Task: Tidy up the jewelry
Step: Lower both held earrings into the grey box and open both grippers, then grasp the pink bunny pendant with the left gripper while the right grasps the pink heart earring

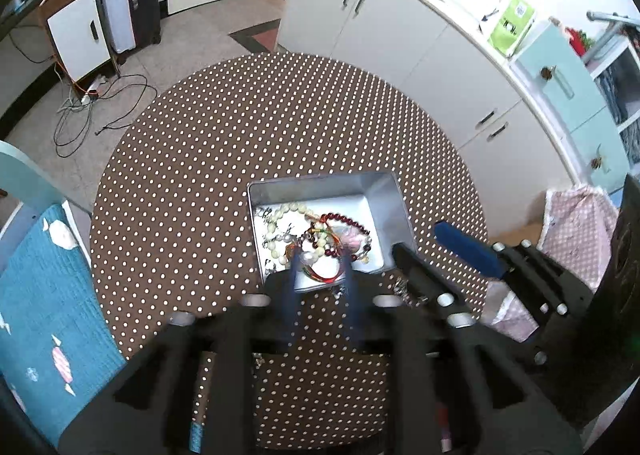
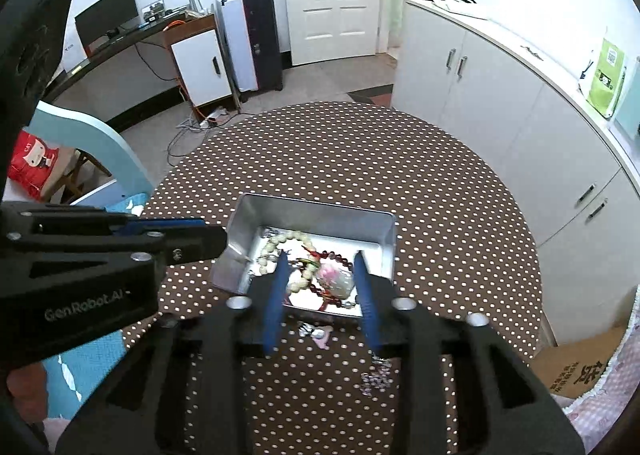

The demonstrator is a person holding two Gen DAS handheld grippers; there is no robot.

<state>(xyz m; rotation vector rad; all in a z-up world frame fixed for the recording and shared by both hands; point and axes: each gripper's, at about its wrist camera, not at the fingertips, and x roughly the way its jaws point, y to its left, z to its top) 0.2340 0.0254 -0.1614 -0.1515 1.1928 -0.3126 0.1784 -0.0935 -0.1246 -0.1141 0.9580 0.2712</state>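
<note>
The left hand-held gripper [image 1: 320, 267] is seen partly open and empty above the metal tray [image 2: 384, 239], where the bracelets [image 2: 308, 267] are piled. The right hand-held gripper [image 2: 322, 279] is likewise empty. Loose jewelry [image 2: 376, 375] on the bench [image 2: 440, 183] probably must be collected next.

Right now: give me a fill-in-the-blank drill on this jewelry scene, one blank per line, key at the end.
1. The bead bracelets lie inside a silver ____.
2. The round table wears a brown cloth with white ____.
3. The left gripper and right gripper both hold ____.
4. A few small trinkets lie ____ the tin, on the cloth.

Missing words: tin; dots; nothing; outside
</note>
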